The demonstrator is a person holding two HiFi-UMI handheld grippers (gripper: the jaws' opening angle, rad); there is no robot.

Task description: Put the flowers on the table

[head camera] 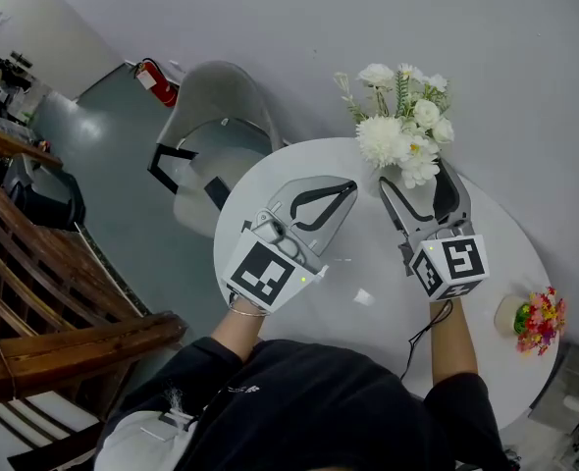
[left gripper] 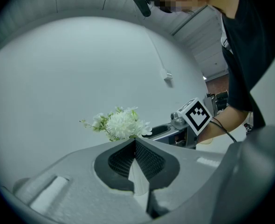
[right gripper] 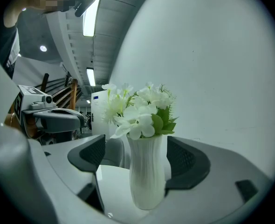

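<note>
Two grippers over the round table (head camera: 368,255): right gripper (head camera: 414,175) jaws spread either side of the vase (right gripper: 147,176) of flowers (head camera: 402,135) standing at table's 12 o'clock (looks set down, release likely); left gripper (head camera: 348,189) pressed together, empty, kept clear at 10 o'clock.

Fig. — Occluded and cropped parts, as I see them.
Head view: flowers (head camera: 399,130) and right gripper (head camera: 414,177) cover nearly all the vase (right gripper: 147,171). Left gripper view: the left gripper (left gripper: 135,143) hides the vase entirely. I cannot tell whether one pad (right gripper: 186,160) touches it. The table (head camera: 368,273) cuts off the chair (head camera: 216,106).
</note>
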